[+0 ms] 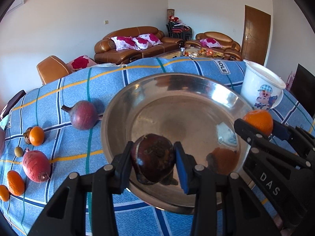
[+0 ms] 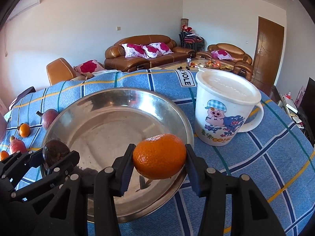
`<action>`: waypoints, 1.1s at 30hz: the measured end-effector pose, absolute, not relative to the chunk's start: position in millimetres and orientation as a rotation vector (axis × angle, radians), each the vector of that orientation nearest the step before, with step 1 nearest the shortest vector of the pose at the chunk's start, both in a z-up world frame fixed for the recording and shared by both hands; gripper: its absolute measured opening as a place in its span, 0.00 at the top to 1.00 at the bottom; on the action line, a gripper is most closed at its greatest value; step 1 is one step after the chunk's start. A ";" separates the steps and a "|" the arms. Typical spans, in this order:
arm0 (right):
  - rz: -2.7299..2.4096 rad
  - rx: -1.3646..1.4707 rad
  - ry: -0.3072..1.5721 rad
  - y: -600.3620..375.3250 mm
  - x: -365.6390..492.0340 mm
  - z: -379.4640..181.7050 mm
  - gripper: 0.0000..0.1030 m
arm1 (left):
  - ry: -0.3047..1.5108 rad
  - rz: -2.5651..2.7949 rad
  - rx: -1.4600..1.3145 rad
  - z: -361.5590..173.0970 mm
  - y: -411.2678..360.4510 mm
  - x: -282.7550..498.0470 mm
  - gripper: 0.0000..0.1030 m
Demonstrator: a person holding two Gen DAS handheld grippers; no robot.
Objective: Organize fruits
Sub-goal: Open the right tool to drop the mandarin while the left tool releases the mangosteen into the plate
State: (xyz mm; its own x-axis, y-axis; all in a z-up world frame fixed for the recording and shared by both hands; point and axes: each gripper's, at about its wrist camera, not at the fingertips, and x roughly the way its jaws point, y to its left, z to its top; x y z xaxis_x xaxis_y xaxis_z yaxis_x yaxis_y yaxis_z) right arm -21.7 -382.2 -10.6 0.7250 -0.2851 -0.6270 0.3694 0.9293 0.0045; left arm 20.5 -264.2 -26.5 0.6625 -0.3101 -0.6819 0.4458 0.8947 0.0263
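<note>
Left gripper [image 1: 153, 161] clamps a dark, glossy fruit [image 1: 153, 157] (possibly mangosteen); right gripper [image 2: 159, 157] clamps a dimpled mandarin [image 2: 159, 156].

Home living rm: leather sofas [image 1: 135, 43], door [image 1: 256, 35]

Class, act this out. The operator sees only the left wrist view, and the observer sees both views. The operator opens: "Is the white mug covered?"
Observer: Yes, a white lid sits flat on the white mug.
Operator: Is the mandarin gripped squarely?
Observer: Both pads of the right gripper press on the sides of the mandarin, over the near side of the steel bowl.
Operator: Is anything printed below the pig cartoon?
Observer: Yes, green characters and orange letters.
</note>
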 end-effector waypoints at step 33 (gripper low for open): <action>-0.565 0.101 0.198 -354.5 -106.0 28.8 0.25 | 0.409 -0.356 0.179 15.6 -179.8 -35.7 0.00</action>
State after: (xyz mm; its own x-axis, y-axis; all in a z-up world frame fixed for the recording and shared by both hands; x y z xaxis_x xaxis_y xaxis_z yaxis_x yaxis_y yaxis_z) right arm -106.0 -354.5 28.8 0.8261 -0.5215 -0.2136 0.5409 0.8401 0.0411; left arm -35.7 -179.8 15.6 0.8571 -0.3009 -0.4182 0.3722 0.9229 0.0988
